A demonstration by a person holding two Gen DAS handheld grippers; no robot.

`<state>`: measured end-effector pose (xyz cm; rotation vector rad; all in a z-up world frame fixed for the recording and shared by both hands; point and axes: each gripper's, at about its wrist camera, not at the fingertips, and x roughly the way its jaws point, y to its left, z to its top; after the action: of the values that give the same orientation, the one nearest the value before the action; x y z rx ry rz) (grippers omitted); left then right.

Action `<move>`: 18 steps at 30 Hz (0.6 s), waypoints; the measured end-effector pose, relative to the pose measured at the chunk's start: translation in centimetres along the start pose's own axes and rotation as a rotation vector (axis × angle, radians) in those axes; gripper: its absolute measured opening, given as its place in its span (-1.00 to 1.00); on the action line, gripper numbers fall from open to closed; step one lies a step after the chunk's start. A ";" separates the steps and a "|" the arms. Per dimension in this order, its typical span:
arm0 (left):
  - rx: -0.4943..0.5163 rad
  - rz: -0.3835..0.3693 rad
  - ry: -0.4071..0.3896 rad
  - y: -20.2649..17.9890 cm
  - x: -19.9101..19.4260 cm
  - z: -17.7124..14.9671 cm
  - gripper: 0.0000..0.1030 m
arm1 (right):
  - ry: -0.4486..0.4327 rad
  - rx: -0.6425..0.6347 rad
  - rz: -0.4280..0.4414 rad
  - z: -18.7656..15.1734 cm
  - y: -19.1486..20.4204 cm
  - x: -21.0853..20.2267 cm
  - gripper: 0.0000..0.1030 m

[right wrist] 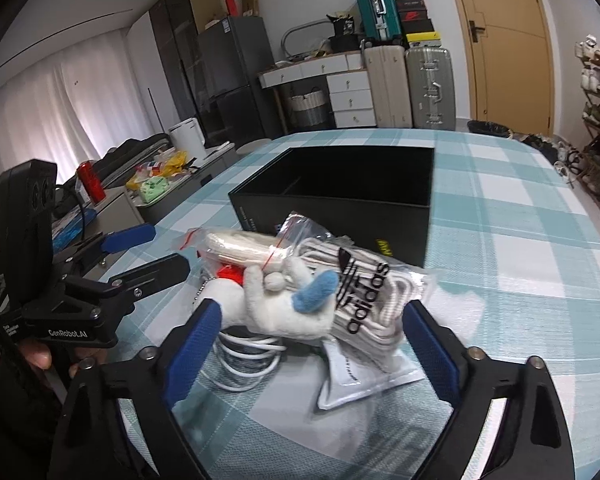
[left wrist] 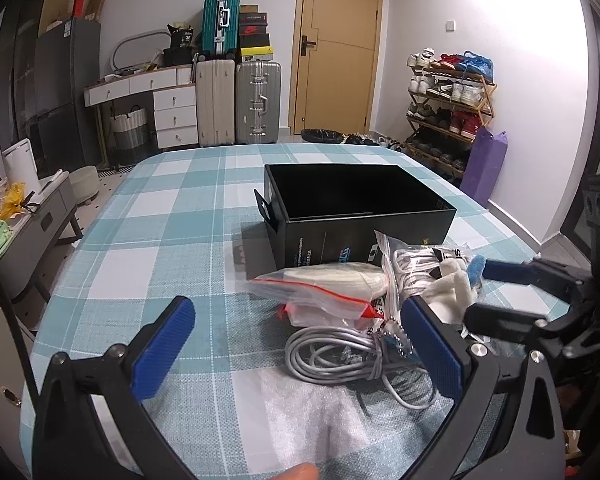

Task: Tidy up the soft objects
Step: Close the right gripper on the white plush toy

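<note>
The right gripper (right wrist: 312, 340) stood with its jaws apart around the white plush toy (right wrist: 276, 304), pads not yet pressing; the left gripper (left wrist: 296, 344) hung open over the coiled cable (left wrist: 340, 354). Just beyond both sat the open black box (right wrist: 340, 200). A good grasp meant squeezing the toy's body, clear of the bagged socks (right wrist: 364, 292) beside it

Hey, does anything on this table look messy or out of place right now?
Yes. The plush toy, bagged socks and cable lie heaped together beside the black box, which looks empty.
</note>
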<state>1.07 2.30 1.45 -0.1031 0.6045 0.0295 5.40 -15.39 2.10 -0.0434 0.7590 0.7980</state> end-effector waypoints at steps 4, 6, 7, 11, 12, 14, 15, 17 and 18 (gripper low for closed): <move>-0.017 0.005 0.006 0.2 0.4 0.5 1.00 | 0.012 0.009 0.027 0.1 0.1 0.7 0.61; -0.019 -0.013 0.017 0.2 0.7 0.8 1.00 | 0.017 0.008 0.036 0.2 0.2 1.0 0.56; -0.018 -0.020 0.020 0.2 0.9 0.9 1.00 | 0.017 0.006 0.039 0.2 0.2 1.0 0.53; -0.011 -0.028 0.039 0.1 1.4 1.2 1.00 | 0.027 -0.001 0.060 0.4 0.3 1.3 0.38; -0.013 -0.036 0.045 0.1 1.5 1.3 1.00 | 0.028 -0.002 0.067 0.4 0.4 1.4 0.35; -0.017 -0.048 0.052 0.2 1.7 1.3 1.00 | 0.026 -0.004 0.084 0.4 0.4 1.4 0.26; -0.021 -0.052 0.055 0.2 1.8 1.4 1.00 | 0.029 -0.003 0.094 0.4 0.3 1.4 0.16; -0.023 -0.060 0.065 0.3 2.2 1.5 1.00 | 0.025 0.001 0.105 0.4 0.2 1.4 0.07; -0.024 -0.060 0.068 0.3 2.3 1.5 1.00 | 0.024 0.002 0.103 0.3 0.2 1.5 0.02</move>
<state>3.81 2.72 1.36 -0.1459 0.6691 -0.0255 6.13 -14.23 1.49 -0.0118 0.7892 0.8960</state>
